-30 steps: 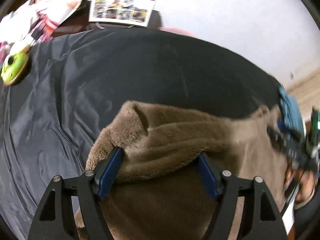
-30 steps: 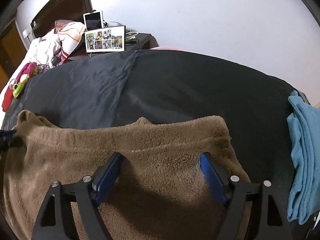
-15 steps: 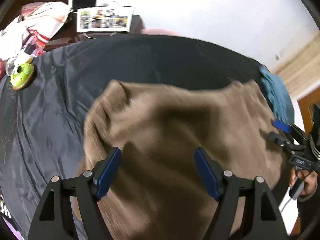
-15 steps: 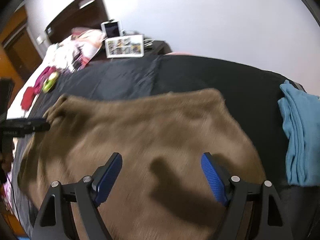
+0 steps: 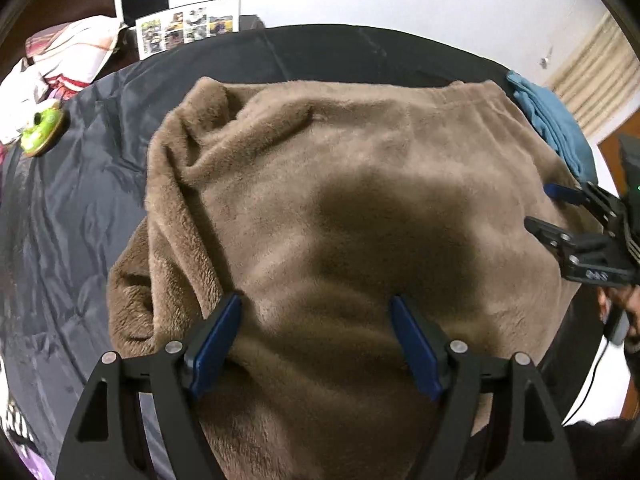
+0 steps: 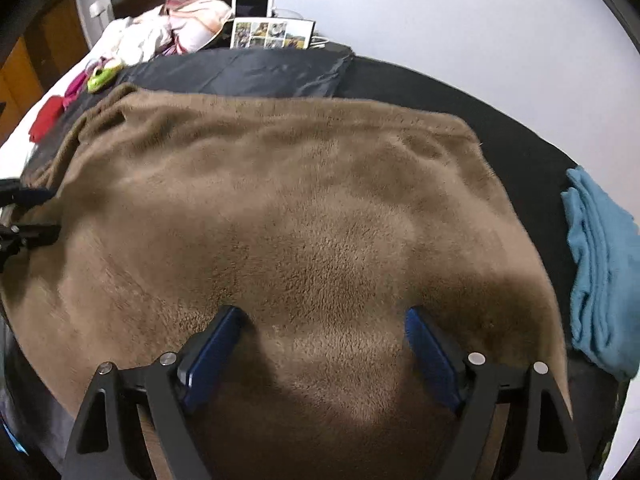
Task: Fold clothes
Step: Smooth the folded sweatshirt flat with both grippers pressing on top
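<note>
While hovering above the brown fleece garment (image 6: 304, 216) spread on the bed (image 6: 520, 152), left tool (image 5: 316, 336) gaping empty, right tool (image 6: 324, 344) opening, gripping nothing.

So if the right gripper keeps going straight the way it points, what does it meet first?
Most likely the brown fleece garment. The right gripper points steeply down over it, its fingers opening with nothing pinched between them. The gap to the fabric is hard to judge.
</note>
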The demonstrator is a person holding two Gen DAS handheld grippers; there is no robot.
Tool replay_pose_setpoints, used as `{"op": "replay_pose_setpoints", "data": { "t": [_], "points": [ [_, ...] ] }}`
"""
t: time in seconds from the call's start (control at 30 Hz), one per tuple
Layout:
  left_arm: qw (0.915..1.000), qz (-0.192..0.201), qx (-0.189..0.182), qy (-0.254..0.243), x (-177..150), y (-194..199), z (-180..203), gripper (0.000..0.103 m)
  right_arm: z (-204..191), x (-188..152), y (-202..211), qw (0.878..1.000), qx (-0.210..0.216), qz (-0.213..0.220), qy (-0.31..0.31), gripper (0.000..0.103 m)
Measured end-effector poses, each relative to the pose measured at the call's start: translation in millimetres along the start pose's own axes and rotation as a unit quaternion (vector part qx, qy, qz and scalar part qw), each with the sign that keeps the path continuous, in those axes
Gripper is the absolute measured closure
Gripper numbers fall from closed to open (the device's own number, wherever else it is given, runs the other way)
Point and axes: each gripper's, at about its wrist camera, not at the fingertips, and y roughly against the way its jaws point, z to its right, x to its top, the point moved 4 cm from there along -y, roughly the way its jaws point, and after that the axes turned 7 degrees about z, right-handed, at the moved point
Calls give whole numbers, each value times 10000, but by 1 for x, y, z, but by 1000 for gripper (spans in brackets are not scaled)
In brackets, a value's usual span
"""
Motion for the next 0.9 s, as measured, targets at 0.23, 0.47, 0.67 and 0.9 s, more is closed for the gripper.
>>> {"op": "replay_pose_setpoints", "data": {
  "t": [0.23,0.47,0.67,0.9],
  "points": [
    [9993,201,-268,-194,1,20,29,22,-47,-4,34,9968,704,350,150,17],
    [9989,38,-24,-461,-17,-1,46,19,-59,-35,7,9973,702,-115,203,14],
    [9982,161,332,-467,-27,-10,47,13,-63,-37,-1,9983,499,-183,255,11],
    [9981,294,482,-249,-32,-16,43,3,-61,-40,-3,9985,446,-287,165,7]
  ]
}}
